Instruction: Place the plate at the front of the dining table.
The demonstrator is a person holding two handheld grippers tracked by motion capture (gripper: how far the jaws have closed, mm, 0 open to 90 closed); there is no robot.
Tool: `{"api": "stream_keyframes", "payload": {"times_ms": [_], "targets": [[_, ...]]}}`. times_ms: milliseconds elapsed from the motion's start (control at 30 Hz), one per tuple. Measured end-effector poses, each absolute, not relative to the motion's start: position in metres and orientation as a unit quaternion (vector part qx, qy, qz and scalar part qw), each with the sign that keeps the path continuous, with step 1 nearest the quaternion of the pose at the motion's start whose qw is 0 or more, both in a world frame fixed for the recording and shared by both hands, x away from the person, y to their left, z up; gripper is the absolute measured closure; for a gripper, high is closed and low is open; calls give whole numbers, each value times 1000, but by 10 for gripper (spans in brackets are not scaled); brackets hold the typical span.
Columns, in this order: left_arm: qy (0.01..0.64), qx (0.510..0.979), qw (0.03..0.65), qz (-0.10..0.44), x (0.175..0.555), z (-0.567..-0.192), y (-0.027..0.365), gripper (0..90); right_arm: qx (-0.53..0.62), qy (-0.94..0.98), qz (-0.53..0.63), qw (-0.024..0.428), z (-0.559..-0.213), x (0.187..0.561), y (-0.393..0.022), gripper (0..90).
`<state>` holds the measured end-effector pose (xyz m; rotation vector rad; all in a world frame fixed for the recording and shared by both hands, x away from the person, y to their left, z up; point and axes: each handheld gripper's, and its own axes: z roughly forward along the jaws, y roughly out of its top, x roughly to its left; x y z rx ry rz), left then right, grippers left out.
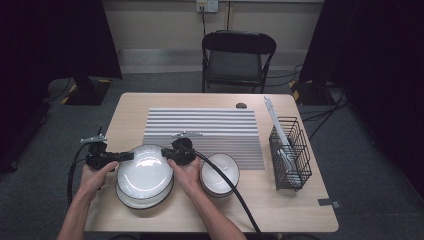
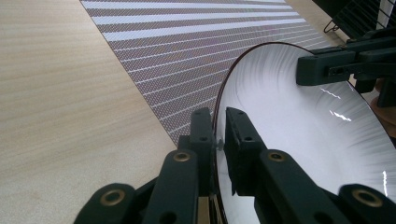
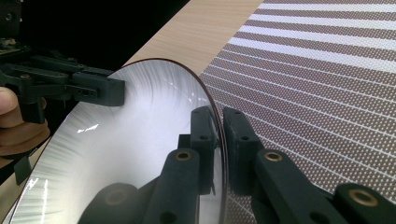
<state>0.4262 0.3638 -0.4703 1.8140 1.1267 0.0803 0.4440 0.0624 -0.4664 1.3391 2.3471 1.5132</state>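
Both clamping the top plate (image 1: pixel 145 170) by opposite rims, left gripper (image 1: pixel 131 156) and right gripper (image 1: pixel 164 154); handling stiff, glossy, slippery, breakable

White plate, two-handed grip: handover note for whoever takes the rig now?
Left hand-held gripper: shut on the left rim of the top white plate.
Right hand-held gripper: shut on its right rim.
The plate sits over a second plate at the table's near edge; bowls are to its right, the striped mat behind, the wire rack far right.
Done: both grips.
Left: probably lift and place it.
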Motion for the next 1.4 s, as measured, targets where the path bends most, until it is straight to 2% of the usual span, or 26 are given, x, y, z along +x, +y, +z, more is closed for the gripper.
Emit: {"api": "stream_keyframes", "payload": {"times_ms": [233, 600, 733, 1000, 1400], "targets": [[463, 734, 493, 60, 432, -464, 361, 826, 433, 755, 492, 39, -463, 446, 62, 837], [470, 732, 491, 50, 424, -466, 365, 802, 432, 754, 493, 44, -462, 447, 61, 837], [472, 728, 495, 47, 423, -467, 368, 834, 433, 754, 492, 45, -462, 447, 61, 836], [467, 729, 495, 73, 432, -459, 365, 839, 438, 751, 492, 54, -458, 449, 61, 838], [476, 726, 494, 52, 423, -467, 369, 802, 438, 750, 492, 52, -459, 449, 60, 840]]}}
